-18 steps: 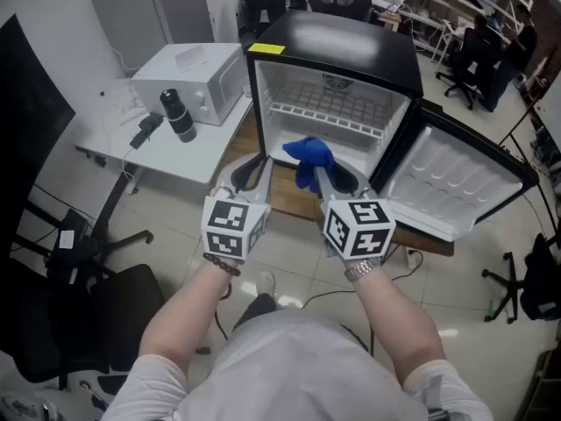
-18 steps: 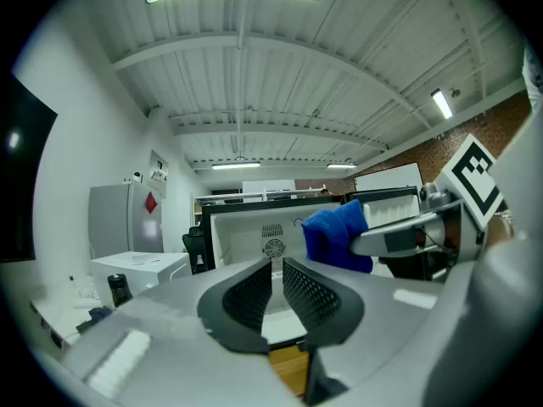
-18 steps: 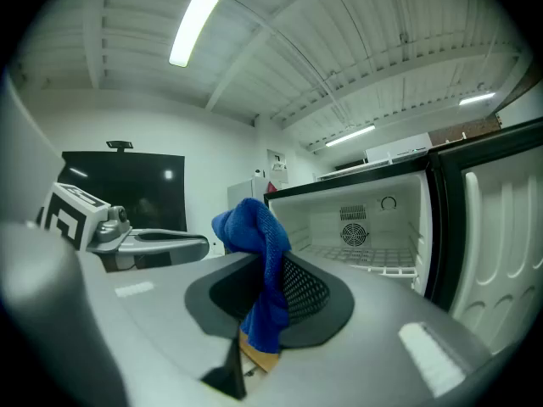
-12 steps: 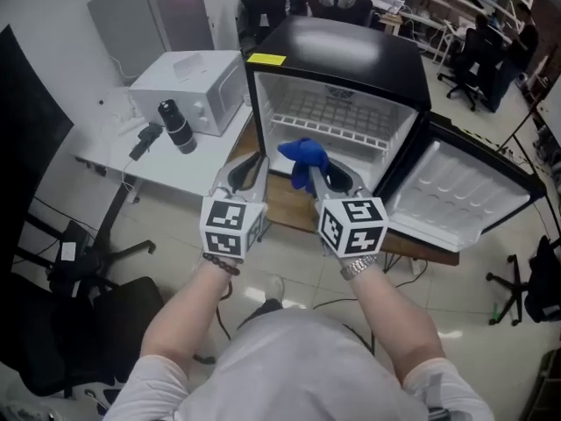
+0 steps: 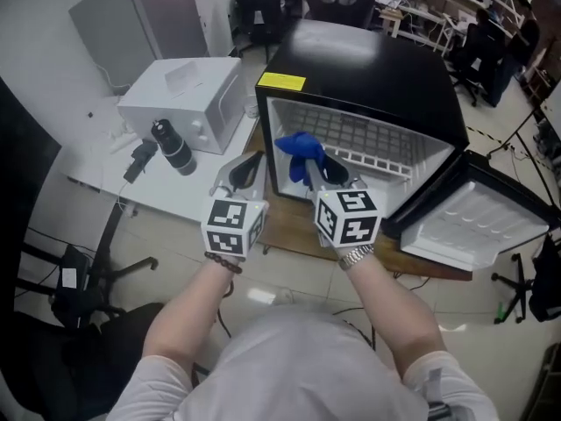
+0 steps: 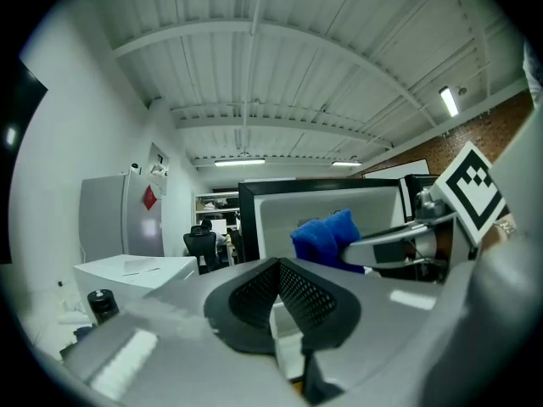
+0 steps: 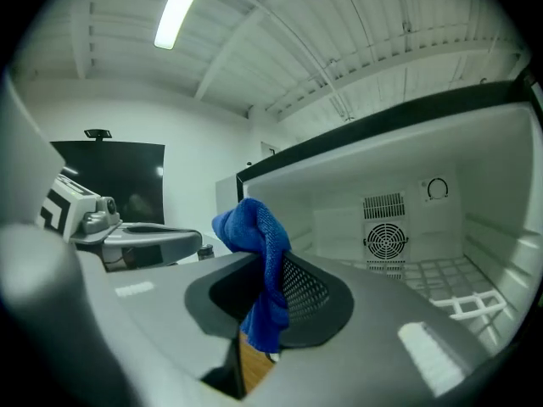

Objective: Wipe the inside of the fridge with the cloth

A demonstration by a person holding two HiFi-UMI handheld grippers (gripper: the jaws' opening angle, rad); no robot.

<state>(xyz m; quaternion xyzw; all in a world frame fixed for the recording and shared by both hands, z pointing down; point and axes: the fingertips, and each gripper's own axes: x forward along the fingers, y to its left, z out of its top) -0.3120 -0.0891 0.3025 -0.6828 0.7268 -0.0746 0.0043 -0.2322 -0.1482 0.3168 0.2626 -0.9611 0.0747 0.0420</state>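
Note:
A small black fridge stands open on a wooden table, its white inside bare except for a wire shelf. My right gripper is shut on a blue cloth, which bunches above the jaws and hangs below them. It is held at the fridge's opening, near the left wall. My left gripper is shut with nothing in it, just left of the fridge front. The left gripper view shows the cloth in the other gripper.
The fridge door hangs open to the right. A white microwave and a black bottle sit on a white table at the left. A dark office chair stands low at the left. Chairs and desks fill the far room.
Both grippers have moved forward and up towards the fridge. The cloth now sits at the fridge's opening, and the view has closed in on the fridge.

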